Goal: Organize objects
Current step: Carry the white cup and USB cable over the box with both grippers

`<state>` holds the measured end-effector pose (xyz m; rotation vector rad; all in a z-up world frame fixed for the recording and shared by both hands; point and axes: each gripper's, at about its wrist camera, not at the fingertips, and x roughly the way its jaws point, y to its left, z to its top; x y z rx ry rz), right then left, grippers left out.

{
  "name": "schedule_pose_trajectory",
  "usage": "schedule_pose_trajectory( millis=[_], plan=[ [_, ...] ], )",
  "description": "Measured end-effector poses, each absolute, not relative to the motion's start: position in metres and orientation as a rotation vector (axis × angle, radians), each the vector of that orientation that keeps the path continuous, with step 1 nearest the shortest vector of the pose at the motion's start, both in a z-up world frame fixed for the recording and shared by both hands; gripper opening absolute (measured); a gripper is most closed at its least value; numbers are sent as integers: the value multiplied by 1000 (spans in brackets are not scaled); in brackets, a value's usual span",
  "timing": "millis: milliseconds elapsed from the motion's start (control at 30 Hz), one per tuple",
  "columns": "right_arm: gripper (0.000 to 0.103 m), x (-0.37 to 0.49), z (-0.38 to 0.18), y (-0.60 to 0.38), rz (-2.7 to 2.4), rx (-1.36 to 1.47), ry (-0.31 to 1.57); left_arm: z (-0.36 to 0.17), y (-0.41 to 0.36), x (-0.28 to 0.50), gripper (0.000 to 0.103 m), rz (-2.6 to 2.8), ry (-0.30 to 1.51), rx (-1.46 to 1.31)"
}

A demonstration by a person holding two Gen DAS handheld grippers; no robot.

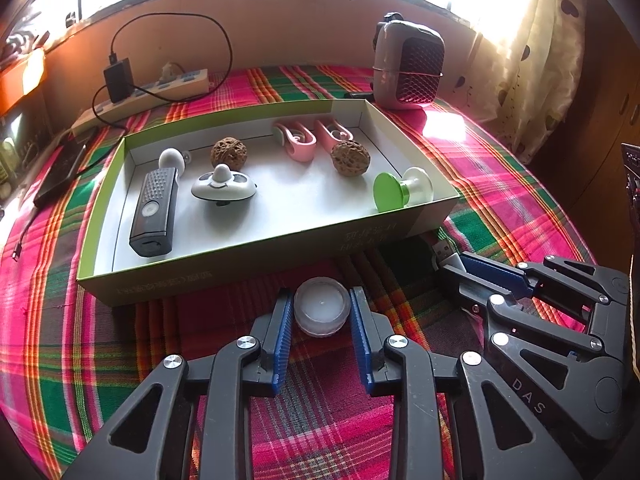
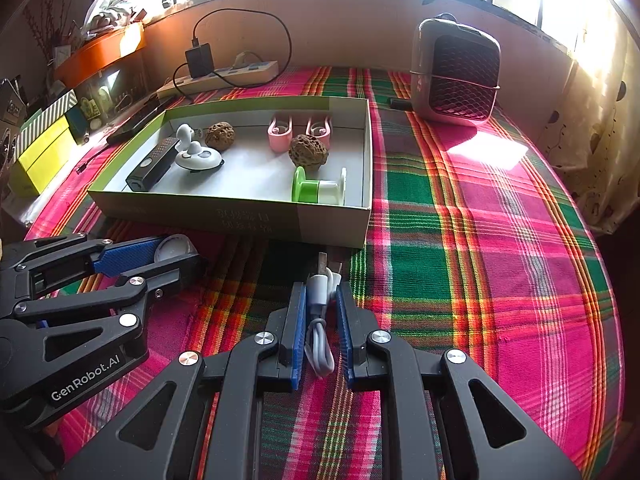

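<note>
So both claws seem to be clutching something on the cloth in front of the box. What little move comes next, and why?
Probably a short lift of the left gripper, then forward over the box. Its pads sit against the small round jar, which rests on the cloth just outside the box's near wall. The right gripper is shut on a white cable.

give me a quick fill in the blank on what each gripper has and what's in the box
The left gripper has a small round ____ jar between its pads.
The right gripper is shut on a coiled white ____.
Inside the open box lie ____ wrinkled brown walnuts.
The green-and-white spool lies in the box's near ____ corner.

Missing words: clear; cable; two; right
</note>
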<state>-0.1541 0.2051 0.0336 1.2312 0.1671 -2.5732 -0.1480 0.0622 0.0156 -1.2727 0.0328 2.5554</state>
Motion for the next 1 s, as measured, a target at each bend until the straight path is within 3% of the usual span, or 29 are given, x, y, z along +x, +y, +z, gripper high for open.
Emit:
schedule_pose_trajectory(
  millis=[1000],
  plan=[
    [16,-154,83,203,-2557,1104,90,54,37,-144,26,2615,-39,-1151]
  ],
)
